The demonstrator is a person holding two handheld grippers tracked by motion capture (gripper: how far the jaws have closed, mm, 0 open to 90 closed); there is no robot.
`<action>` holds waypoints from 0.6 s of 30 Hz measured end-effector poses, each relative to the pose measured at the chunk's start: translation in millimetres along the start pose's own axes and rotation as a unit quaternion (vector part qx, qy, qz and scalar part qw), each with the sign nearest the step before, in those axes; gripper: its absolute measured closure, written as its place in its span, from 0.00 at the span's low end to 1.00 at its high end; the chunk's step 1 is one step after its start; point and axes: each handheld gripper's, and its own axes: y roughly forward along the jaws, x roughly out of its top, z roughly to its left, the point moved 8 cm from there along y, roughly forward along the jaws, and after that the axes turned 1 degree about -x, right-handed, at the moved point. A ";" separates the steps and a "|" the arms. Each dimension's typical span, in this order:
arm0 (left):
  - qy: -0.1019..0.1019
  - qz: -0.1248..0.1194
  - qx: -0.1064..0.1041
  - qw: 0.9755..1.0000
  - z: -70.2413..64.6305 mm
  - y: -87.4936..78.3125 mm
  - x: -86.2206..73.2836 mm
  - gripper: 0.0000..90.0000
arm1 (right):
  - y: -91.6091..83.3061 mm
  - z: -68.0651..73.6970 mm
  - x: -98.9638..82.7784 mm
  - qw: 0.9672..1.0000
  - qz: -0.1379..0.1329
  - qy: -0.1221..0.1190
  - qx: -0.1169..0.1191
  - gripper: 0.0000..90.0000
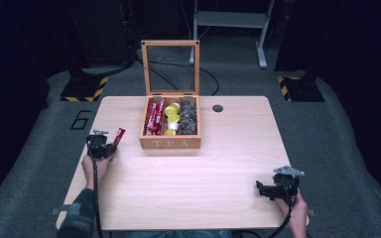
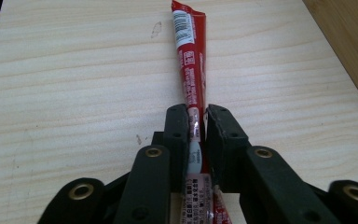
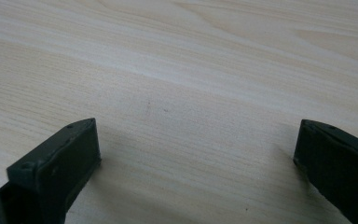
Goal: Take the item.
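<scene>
woodgrain table (image 1: 188,168), jaws pinching glossy sachet (image 2: 192,60).

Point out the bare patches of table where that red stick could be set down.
Bare wood lies between the tea box and the table's near edge, from the left gripper, shut on the red stick packet, to the open right gripper. Right of the box is bare too. The box compartments are crowded.

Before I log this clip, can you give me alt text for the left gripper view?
The left tongs are shut on a long red sachet, which points away from the camera over a light wooden table. A white barcode label sits at the sachet's far end, and the corner of a wooden box shows at upper right.
</scene>
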 end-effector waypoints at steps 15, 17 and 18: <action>-0.009 0.003 -0.001 1.000 4.0 -10.7 1.5 0.36 | 0.0 0.1 0.0 1.000 0.000 0.000 0.000 0.00; -0.006 0.002 -0.004 1.000 3.6 -14.0 1.7 0.31 | 0.0 0.0 0.0 1.000 0.000 0.000 0.000 0.00; -0.006 0.002 -0.004 1.000 3.6 -14.0 1.7 0.27 | 0.0 0.1 0.0 1.000 0.000 0.000 0.000 0.00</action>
